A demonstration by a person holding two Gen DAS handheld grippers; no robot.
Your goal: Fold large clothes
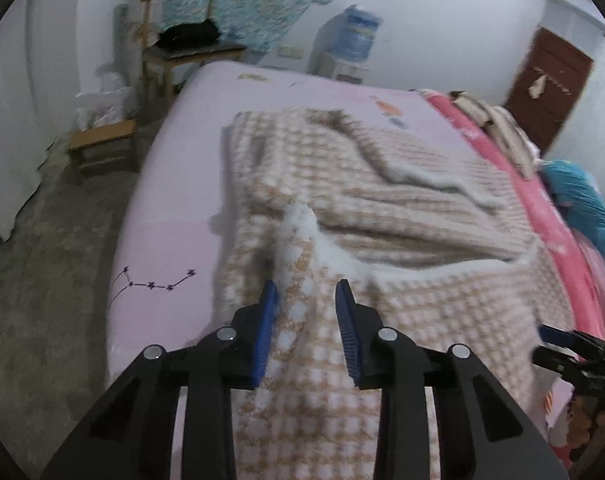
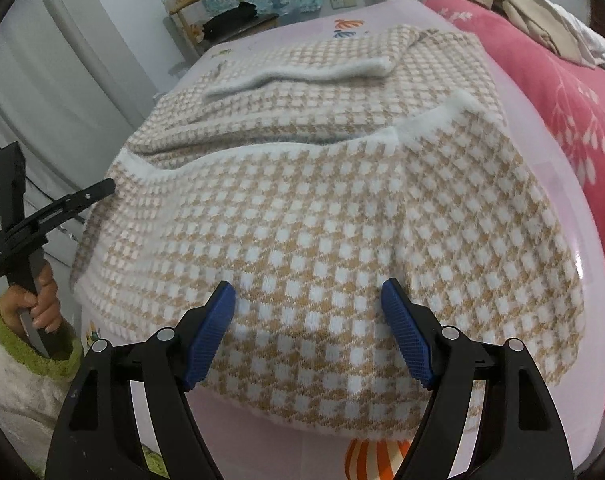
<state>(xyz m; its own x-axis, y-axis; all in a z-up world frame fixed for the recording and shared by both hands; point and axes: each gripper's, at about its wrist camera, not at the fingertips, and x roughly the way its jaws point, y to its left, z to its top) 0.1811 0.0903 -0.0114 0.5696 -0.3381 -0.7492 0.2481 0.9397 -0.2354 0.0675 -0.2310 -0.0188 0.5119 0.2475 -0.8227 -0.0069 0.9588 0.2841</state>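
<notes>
Softly fuzzy checked knit sweater (image 2: 322, 208)

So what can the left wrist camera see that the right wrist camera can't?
Only the left wrist view shows the brown door, the low wooden stool and the star drawing on the sheet. Only the right wrist view shows the person's hand in a green cuff and the orange striped print. Both show the checked sweater on the pink bed, the wooden chair and the red blanket.
</notes>
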